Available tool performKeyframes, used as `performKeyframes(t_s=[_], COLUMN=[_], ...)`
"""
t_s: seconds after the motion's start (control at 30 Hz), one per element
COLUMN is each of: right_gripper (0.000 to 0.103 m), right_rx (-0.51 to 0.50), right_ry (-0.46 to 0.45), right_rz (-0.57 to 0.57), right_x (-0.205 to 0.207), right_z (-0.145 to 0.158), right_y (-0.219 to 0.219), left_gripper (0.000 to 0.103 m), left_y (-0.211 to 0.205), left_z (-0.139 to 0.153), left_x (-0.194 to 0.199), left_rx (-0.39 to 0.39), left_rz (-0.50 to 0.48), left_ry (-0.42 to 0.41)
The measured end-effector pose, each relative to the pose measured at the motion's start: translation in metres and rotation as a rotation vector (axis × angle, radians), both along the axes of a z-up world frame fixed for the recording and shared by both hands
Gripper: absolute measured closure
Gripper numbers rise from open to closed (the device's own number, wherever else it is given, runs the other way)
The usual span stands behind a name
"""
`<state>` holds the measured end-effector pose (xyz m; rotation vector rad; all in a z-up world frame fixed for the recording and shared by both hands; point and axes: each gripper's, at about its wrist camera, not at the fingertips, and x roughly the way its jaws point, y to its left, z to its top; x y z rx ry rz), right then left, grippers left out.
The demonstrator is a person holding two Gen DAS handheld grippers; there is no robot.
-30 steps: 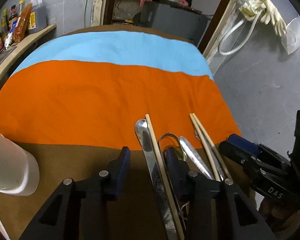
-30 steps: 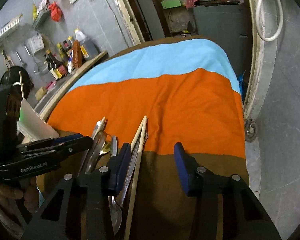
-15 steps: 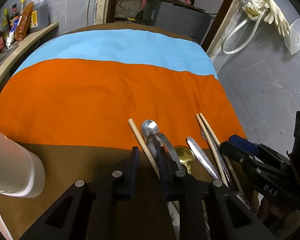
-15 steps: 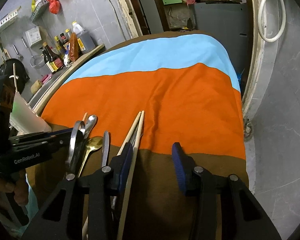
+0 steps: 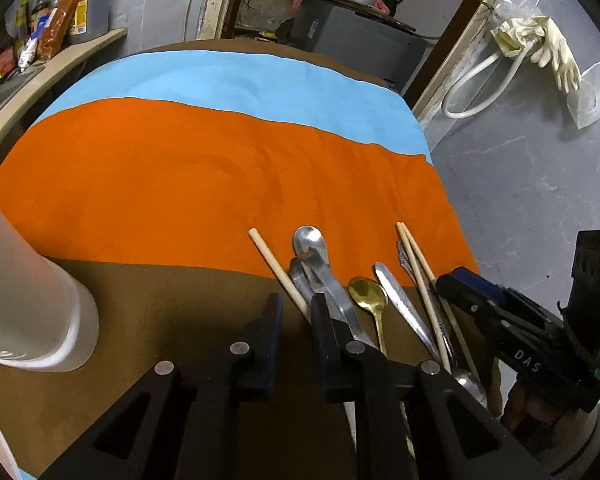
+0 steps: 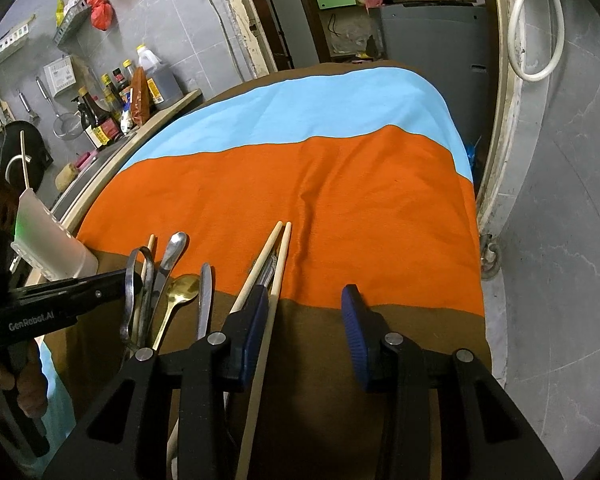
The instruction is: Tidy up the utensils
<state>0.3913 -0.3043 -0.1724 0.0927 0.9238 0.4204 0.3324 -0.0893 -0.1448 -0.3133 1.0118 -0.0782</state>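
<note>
Now the left gripper (image 5: 296,322) has its jaws nearly closed on a single chopstick (image 5: 278,270), which passes between them, though contact is hard to confirm. Just to the right of these jaws lie the tongs (image 5: 320,276), a steel spoon (image 5: 309,239), a gold spoon (image 5: 367,293) and a chopstick pair (image 5: 416,264). The right gripper (image 6: 306,322) stands half open and empty, the pair just outside its left jaw. Chopsticks are light, stiff and smooth; I would grip mid-length so they do not swing.

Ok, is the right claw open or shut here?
Open: the right claw has its pads apart over bare brown tablecloth; the chopsticks lie beside one pad, unclamped.
</note>
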Motion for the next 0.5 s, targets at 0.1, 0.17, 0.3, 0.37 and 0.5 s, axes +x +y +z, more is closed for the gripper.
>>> performKeyframes(t_s=[0.1,0.17,0.3,0.37,0.5], right_gripper=[0.069,0.069,0.069,0.069,0.069], right_rx=[0.0,-0.002,-0.007,-0.016,-0.069], right_ry=[0.0,-0.003,0.001,0.0,-0.01], right_rz=[-0.005,-0.007,-0.004,0.006,0.029], right_x=[-0.001,0.0,0.003,0.004,0.005], right_z=[0.0,0.001,-0.001,-0.002,0.0], right_y=[0.0,0.0,0.002,0.005,0.013], left_gripper=[0.089,0.089,0.089,0.089,0.089], left_y=[0.0,-0.001,-0.001,-0.005,-0.013], left_z=[0.003,0.003,-0.002,-0.001,0.0], left_x=[-0.002,-0.004,-0.001,0.004,0.011], left_rx=[0.016,0.027,0.025,0.012,0.019], left_rz=[0.009,0.023,0.045,0.038,0.011], left_ry=[0.005,0.013,0.022,0.011,0.0])
